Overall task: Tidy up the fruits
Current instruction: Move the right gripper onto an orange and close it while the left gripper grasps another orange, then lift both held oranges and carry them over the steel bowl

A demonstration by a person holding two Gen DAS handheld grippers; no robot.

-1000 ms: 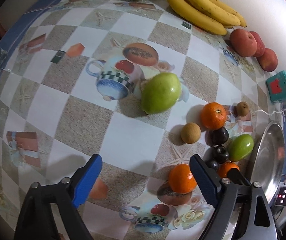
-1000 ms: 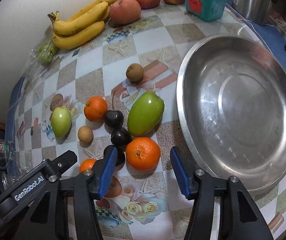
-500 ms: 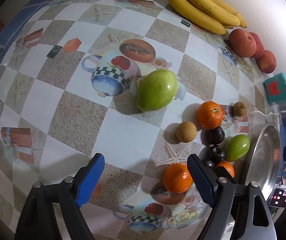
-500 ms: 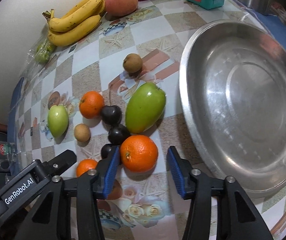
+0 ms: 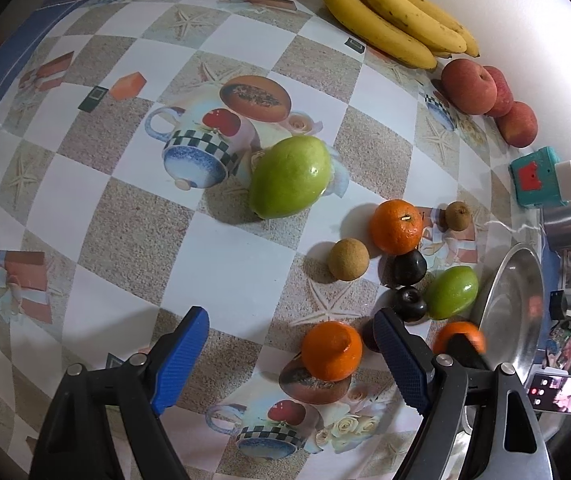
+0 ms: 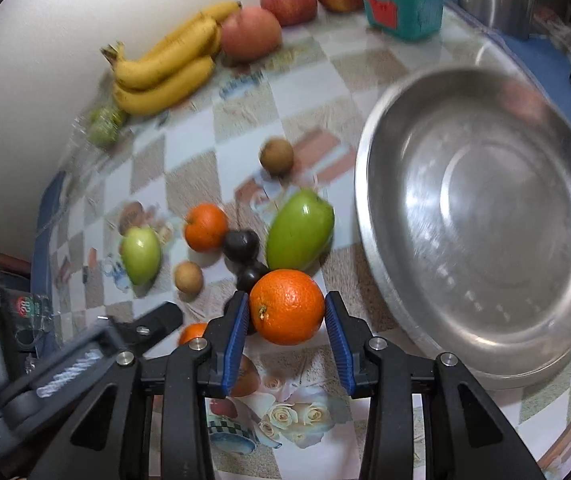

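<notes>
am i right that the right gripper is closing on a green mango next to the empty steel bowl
Not quite: the right gripper has been closing on an orange, not a green mango, which lies just beyond it. The right wrist view shows this. The steel bowl beside it is indeed empty.

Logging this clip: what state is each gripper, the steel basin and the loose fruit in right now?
Right gripper: has just been closing; fingers clamped on an orange.
Left gripper: open, nothing gripped, second orange lying between its fingers.
Steel basin: empty.
Two green mangoes: lying on the table.
Bananas: by the wall.
</notes>
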